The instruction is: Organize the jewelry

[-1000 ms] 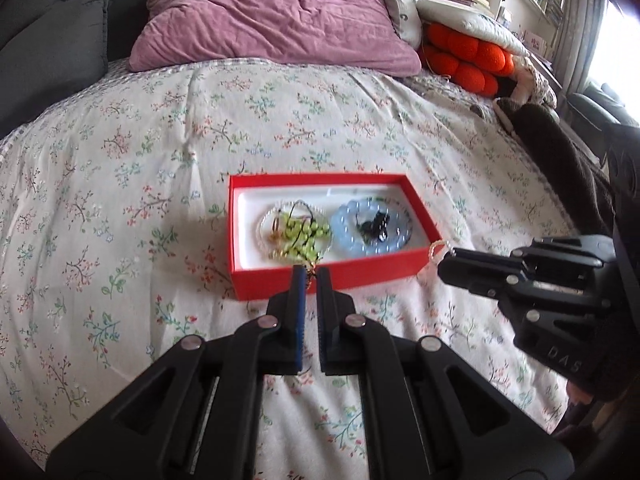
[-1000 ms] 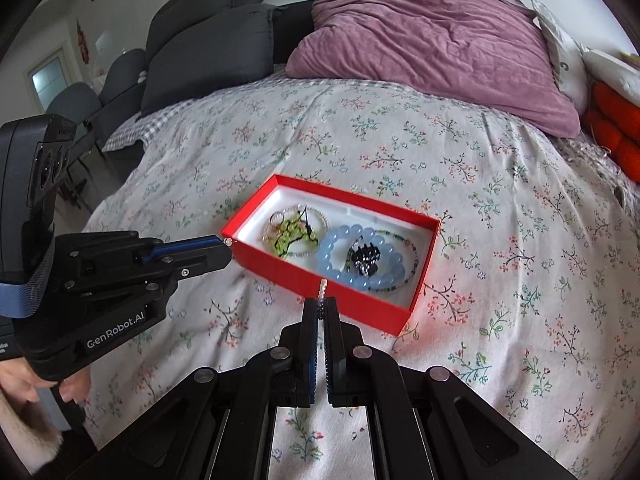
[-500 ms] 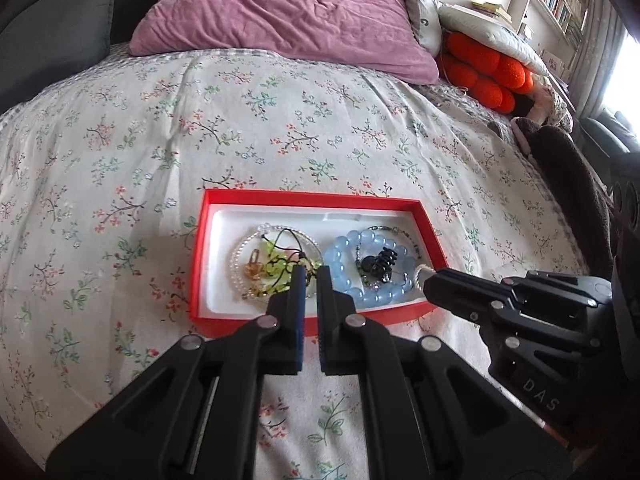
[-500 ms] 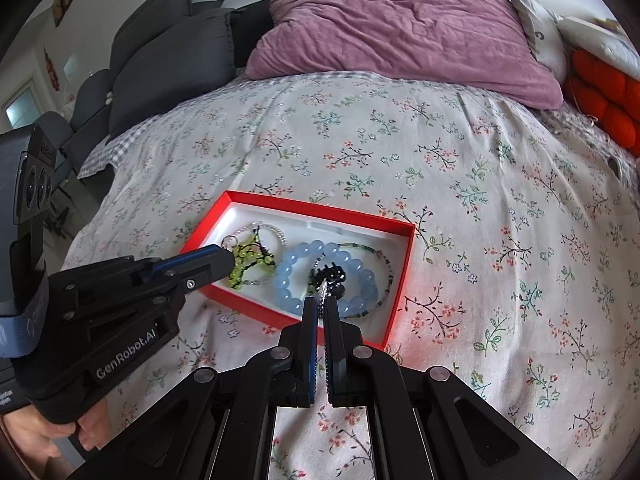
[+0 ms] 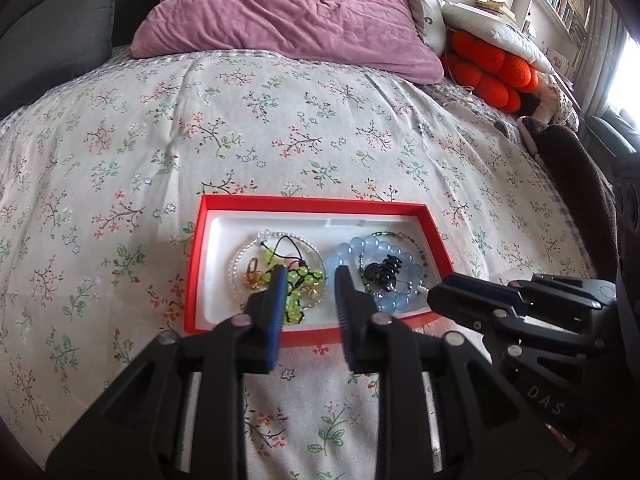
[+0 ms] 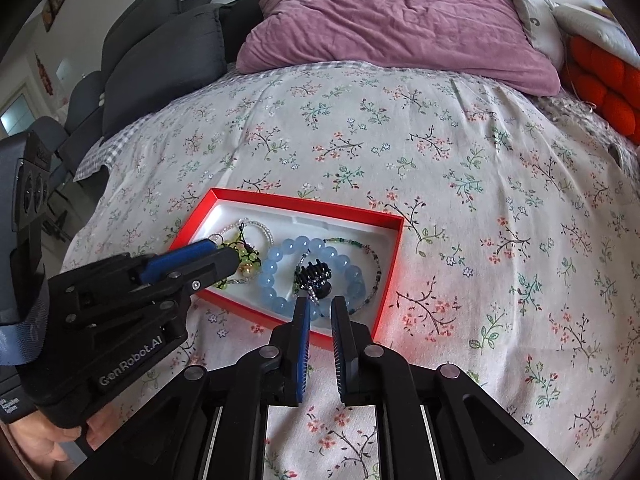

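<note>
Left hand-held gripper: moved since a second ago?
Yes. The left hand-held gripper went forward over the red box: its tips were short of the near wall, now they hang above the jewelry, jaws opening and empty.

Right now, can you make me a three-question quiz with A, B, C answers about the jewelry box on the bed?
1. Where is the blue bead bracelet?
A. inside the red box
B. on the purple pillow
C. on the bare bedspread

2. What colour is the inside of the box?
A. black
B. white
C. yellow

3. How does the left tool stand?
A. clamped on the blue bracelet
B. its two sides apart, gripping nothing
C. lying inside the box

Answers:
1 A, the bracelet lies within the red walls, beside the green bead piece.
2 B, the lining between the jewelry is white.
3 B, its jaws are opening and a clear gap shows between them, with nothing pinched.
</note>
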The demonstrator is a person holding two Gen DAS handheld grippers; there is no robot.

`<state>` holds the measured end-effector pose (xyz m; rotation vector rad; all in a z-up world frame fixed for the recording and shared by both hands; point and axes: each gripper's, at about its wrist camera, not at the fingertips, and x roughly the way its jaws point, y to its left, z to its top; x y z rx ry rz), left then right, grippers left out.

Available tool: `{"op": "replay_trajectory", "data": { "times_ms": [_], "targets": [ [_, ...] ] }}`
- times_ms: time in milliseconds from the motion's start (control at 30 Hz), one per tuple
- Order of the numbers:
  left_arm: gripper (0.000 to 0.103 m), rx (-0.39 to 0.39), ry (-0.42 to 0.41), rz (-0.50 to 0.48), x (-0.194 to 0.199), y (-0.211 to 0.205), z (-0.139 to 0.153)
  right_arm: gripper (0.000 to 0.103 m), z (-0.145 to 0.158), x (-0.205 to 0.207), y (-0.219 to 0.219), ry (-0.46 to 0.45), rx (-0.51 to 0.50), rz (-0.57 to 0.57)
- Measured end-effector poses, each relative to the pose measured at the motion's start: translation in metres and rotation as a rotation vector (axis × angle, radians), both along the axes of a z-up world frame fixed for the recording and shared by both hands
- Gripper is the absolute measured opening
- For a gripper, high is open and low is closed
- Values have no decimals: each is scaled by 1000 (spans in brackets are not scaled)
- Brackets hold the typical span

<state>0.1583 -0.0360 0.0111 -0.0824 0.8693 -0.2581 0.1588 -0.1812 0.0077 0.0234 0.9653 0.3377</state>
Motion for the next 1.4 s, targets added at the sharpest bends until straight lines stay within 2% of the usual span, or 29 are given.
{"op": "replay_trajectory", "data": {
  "times_ms": [100,167,233,367,467,500,567,600,633,700,833,967,1067,1300,1400],
  "targets": [
    [32,8,-2,-4,-2,2,4,12,1,-1,-1,4,-10,-1],
    [40,18,-6,-3,-5,3,7,12,3,-3,-1,0,-18,-2],
    [55,32,-13,-1,-9,5,12,13,5,-6,-3,-4,-22,-1],
    [66,60,3,17,-17,10,16,16,10,-13,-6,-7,-32,2],
    [79,84,42,39,-24,16,14,22,11,-19,-9,-5,-38,-1],
    [84,91,65,50,-26,18,13,26,12,-22,-10,-4,-43,-5],
    [87,105,107,73,-31,23,8,44,12,-27,-11,0,-49,-5],
    [91,115,128,83,-34,25,6,69,13,-31,-13,-3,-50,-9],
    [96,124,140,90,-37,26,5,78,14,-35,-14,-14,-49,-14],
    [100,147,163,113,-45,29,3,78,17,-43,-13,-21,-65,-9],
    [102,168,187,118,-59,28,5,83,19,-57,-12,4,-63,-11],
    [102,201,196,109,-72,24,7,87,14,-70,-11,45,-112,-56],
    [102,229,191,102,-82,22,11,102,11,-79,-14,74,-114,-97],
    [102,224,184,137,-98,31,16,103,21,-102,-15,21,-197,-150],
    [102,213,177,150,-103,34,17,103,23,-105,-17,9,-196,-166]
  ]
}}
